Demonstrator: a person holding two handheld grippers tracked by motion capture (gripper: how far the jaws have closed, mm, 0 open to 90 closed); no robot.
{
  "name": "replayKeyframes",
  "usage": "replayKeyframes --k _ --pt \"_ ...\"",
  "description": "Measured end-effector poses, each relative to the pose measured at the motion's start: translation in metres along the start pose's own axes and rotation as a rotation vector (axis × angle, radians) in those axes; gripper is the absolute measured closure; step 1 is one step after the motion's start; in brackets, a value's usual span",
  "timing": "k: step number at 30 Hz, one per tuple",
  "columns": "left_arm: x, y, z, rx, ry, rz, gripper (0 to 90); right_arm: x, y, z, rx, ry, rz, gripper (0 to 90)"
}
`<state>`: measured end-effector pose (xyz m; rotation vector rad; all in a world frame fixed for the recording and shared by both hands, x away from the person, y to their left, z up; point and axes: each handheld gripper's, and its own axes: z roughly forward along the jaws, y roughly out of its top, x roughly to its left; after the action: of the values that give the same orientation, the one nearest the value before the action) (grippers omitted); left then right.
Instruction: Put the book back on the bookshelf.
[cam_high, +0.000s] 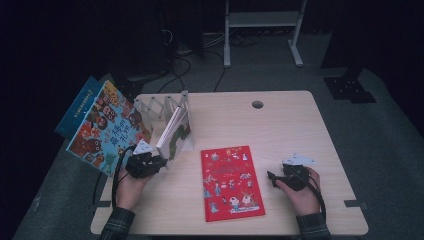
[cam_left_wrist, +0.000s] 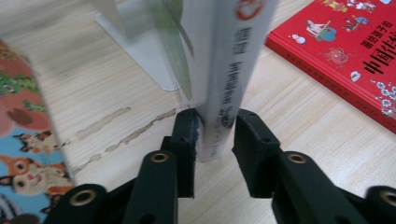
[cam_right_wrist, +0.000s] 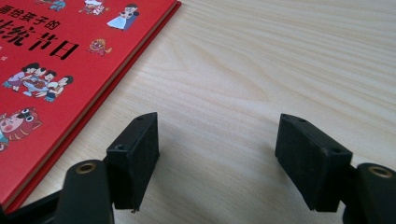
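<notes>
A white book (cam_left_wrist: 233, 70) stands upright on its edge beside a white folding rack (cam_high: 160, 107) at the table's left. My left gripper (cam_left_wrist: 215, 140) is shut on the lower end of this book's spine, one pad on each side. From above, the same gripper (cam_high: 159, 161) sits at the near end of the standing book (cam_high: 175, 131). A red picture book (cam_high: 231, 182) lies flat in the middle of the table. My right gripper (cam_right_wrist: 219, 149) rests open just right of the red book (cam_right_wrist: 60, 60), with bare wood between its pads; it shows from above too (cam_high: 272, 178).
A colourful picture book (cam_high: 107, 127) leans out over the table's left edge, with a blue book (cam_high: 80, 105) behind it. The wooden table (cam_high: 300, 125) has a cable hole (cam_high: 257, 104) near the back. A rack divider (cam_left_wrist: 140, 51) stands just left of the held book.
</notes>
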<state>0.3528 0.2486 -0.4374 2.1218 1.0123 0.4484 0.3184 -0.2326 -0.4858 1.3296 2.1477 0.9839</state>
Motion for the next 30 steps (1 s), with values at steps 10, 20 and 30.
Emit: replayKeyframes --k 10,20,30 --pt "-0.002 0.007 0.011 -0.02 -0.026 -0.008 69.2 0.0 0.0 0.0 0.0 0.0 0.0 29.3" --pt "-0.011 0.021 0.031 -0.043 -0.061 -0.006 68.8 0.0 0.0 0.0 0.0 0.0 0.0 29.3" --pt "-0.018 0.032 0.046 -0.059 -0.091 -0.016 66.2 0.0 0.0 0.0 0.0 -0.001 -0.001 29.4"
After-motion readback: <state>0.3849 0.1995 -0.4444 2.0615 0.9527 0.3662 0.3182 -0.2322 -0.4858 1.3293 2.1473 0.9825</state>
